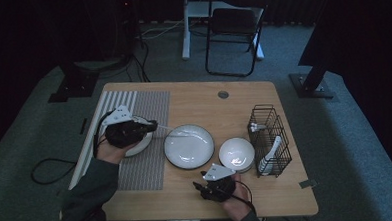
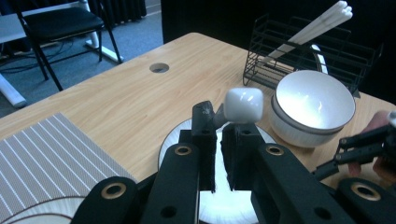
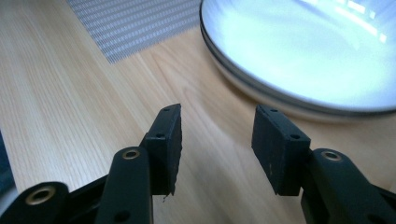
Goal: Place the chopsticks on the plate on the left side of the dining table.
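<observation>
Nearest, right gripper [image 3: 215, 149] idles with jaws wide apart; left gripper [image 2: 217, 144] clamps a white ceramic spoon [image 2: 243, 105] above the round white plate [image 1: 189, 146], likely for placing.

A staged recording room rather than a home — a lone wooden table [image 1: 193, 103] with a cable hole stands on grey carpet. Beyond the table hang black curtains, with a folding chair [image 1: 233, 31], stand bases and loose floor cables [image 1: 137, 63] — studio gear.
</observation>
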